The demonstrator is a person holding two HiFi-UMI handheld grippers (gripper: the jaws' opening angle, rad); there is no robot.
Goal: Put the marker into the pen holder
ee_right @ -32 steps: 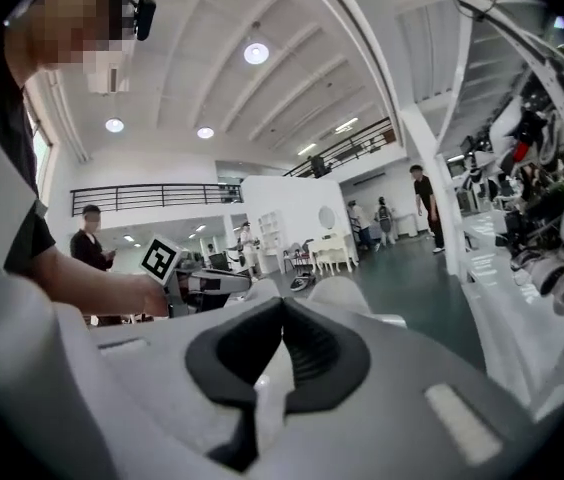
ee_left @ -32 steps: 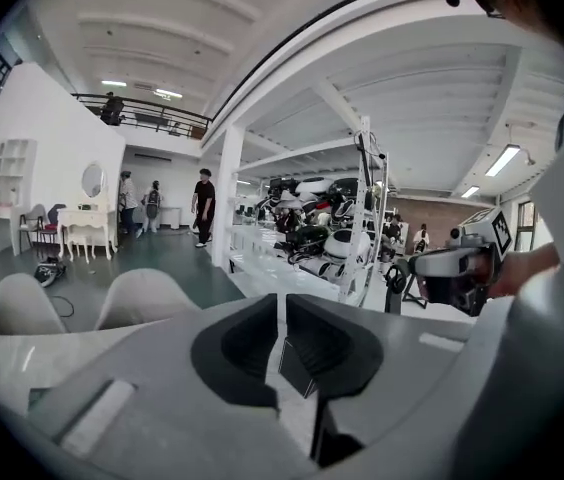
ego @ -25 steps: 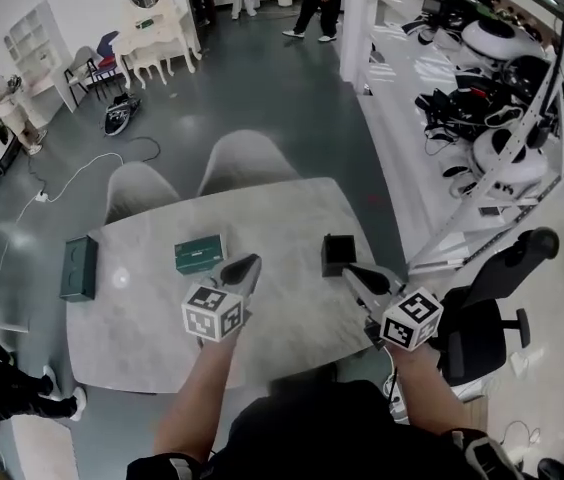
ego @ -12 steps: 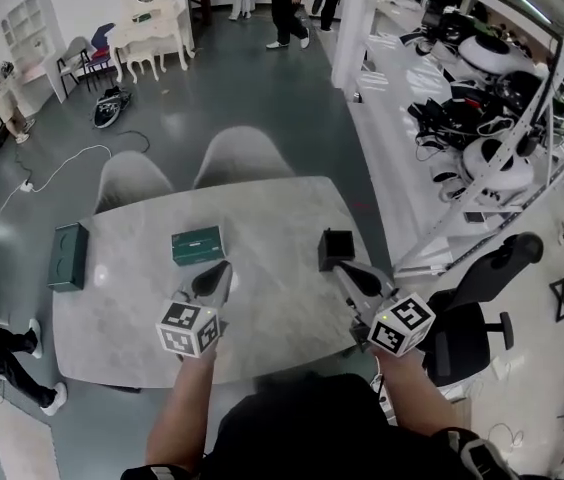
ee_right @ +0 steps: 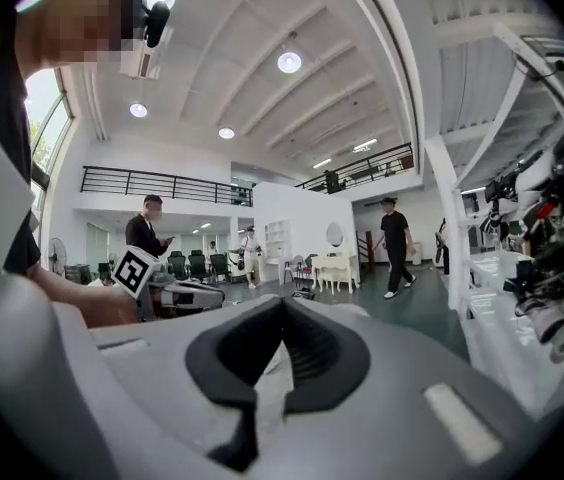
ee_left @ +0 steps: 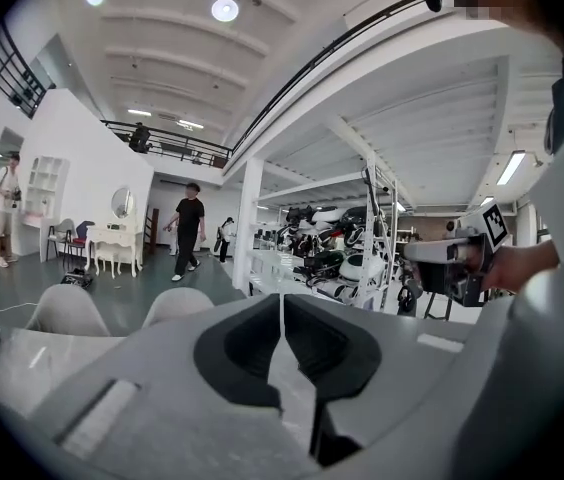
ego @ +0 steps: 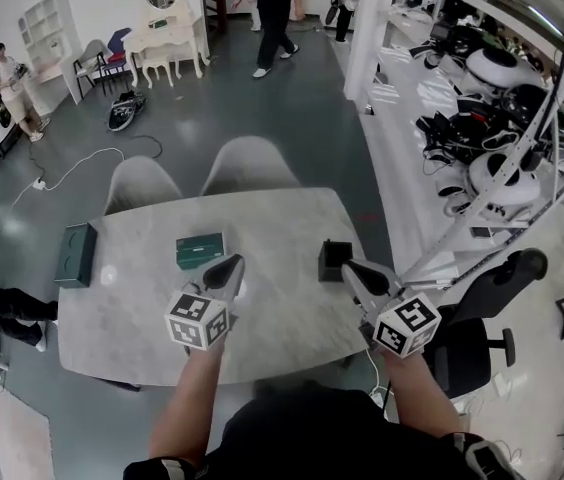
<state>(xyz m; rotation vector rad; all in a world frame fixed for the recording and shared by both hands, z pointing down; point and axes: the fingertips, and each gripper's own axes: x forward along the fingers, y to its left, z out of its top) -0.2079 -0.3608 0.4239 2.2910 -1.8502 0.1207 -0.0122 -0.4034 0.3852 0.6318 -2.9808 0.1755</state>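
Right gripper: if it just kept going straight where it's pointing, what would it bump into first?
Most likely the black pen holder, which sits just ahead of the right gripper in the head view. Height is unclear, though, so it might pass over it.

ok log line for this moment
left gripper: shut, empty | right gripper: shut, empty, near pen holder | marker: not seen
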